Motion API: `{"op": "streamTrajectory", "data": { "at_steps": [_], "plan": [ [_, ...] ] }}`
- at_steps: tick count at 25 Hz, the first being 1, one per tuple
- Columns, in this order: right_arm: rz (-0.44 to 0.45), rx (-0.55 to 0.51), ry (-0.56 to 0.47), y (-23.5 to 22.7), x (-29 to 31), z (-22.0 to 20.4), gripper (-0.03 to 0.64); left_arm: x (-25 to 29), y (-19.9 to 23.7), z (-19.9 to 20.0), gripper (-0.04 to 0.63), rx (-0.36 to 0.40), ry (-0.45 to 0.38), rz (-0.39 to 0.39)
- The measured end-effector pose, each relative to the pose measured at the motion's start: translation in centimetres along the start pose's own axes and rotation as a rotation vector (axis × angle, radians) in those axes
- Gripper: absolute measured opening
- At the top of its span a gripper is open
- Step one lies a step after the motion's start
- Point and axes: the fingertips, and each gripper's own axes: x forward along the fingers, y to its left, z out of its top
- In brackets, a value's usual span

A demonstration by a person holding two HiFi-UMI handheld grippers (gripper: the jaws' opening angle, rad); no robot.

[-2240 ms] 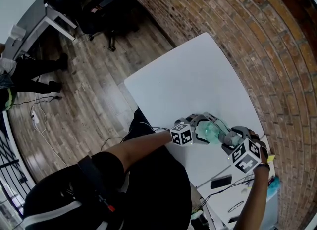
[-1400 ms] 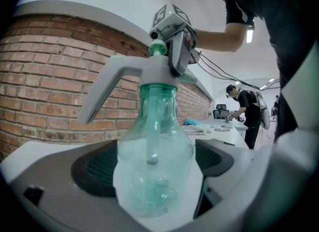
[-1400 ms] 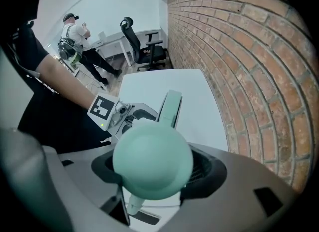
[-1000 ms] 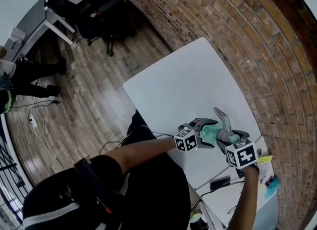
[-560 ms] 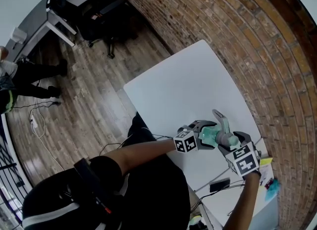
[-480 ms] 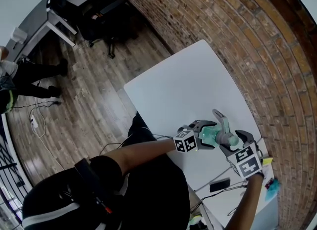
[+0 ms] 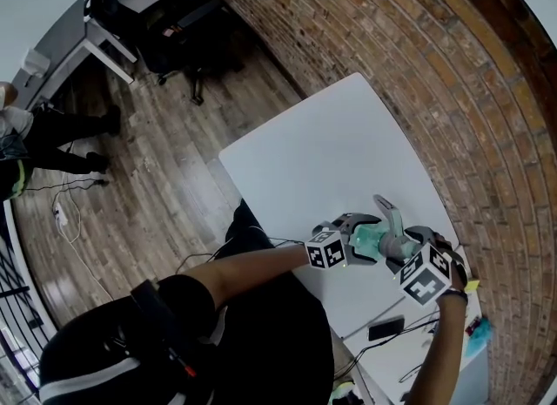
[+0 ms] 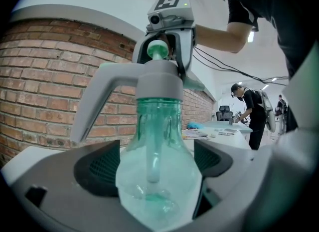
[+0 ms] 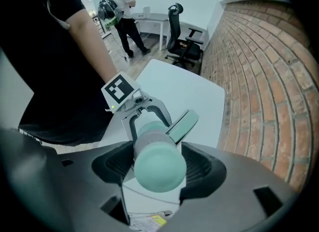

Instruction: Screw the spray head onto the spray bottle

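A clear teal spray bottle [image 7: 369, 239] is held above the white table [image 7: 331, 146], near its front right corner. My left gripper [image 7: 352, 234] is shut on the bottle's body [image 8: 157, 168]. The grey spray head [image 8: 155, 82] sits on the bottle's neck, its trigger [image 8: 94, 107] pointing left in the left gripper view. My right gripper [image 7: 409, 252] is shut on the spray head [image 9: 158, 163] from the nozzle end, a pad [image 9: 119, 165] on each side. The trigger [image 7: 388, 212] sticks up toward the brick wall.
A brick wall [image 7: 452, 90] runs along the table's far side. A black phone [image 7: 387, 328] and cables lie on a second table at the right. Office chairs [image 7: 174, 20] and a person [image 7: 26, 133] are across the wooden floor.
The right gripper has turned about the spray head, its marker cube swinging right and back. The trigger, low against the bottle 2.2 s ago, now points up. The left gripper has stayed put.
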Motion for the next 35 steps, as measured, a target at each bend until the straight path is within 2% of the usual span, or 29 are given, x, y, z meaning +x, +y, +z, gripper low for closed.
{"op": "streamTrajectory", "data": {
  "at_steps": [4,6,11,13,17,22,26,29,33,35],
  "plan": [
    [0.010,0.062,0.000,0.3,0.5,-0.2,0.291,-0.1,0.0,0.0,0.460,0.003,-0.003,-0.002],
    [0.004,0.130,-0.019,0.2,0.5,-0.1,0.291,-0.2,0.0,0.0,0.460,0.000,-0.005,0.002],
    [-0.030,0.489,-0.098,-0.5,0.5,-0.4,0.291,-0.2,-0.1,0.1,0.460,-0.001,-0.008,0.009],
    [-0.047,0.538,-0.110,-0.6,0.4,-0.4,0.291,-0.2,-0.1,0.1,0.460,-0.001,-0.008,0.010],
    [-0.047,0.559,-0.130,-0.8,0.5,-0.3,0.291,-0.2,0.1,0.0,0.460,-0.004,-0.001,0.009],
    [-0.050,0.482,-0.138,-0.5,0.2,-0.6,0.291,-0.1,0.0,-0.1,0.460,0.000,0.003,0.000],
    [-0.014,0.450,-0.235,-0.5,-2.4,0.1,0.291,-0.1,0.0,0.0,0.460,0.005,0.002,-0.008],
    [-0.010,0.246,-0.243,0.1,-4.3,0.6,0.291,-0.2,0.0,-0.1,0.460,0.006,0.000,-0.008],
    [0.003,-0.102,-0.082,0.8,-4.4,-0.6,0.291,-0.2,0.1,-0.2,0.460,-0.001,0.006,-0.009],
    [0.010,-0.232,-0.068,0.9,-4.3,-0.3,0.291,-0.3,0.0,-0.2,0.460,-0.004,0.012,-0.013]
  ]
}}
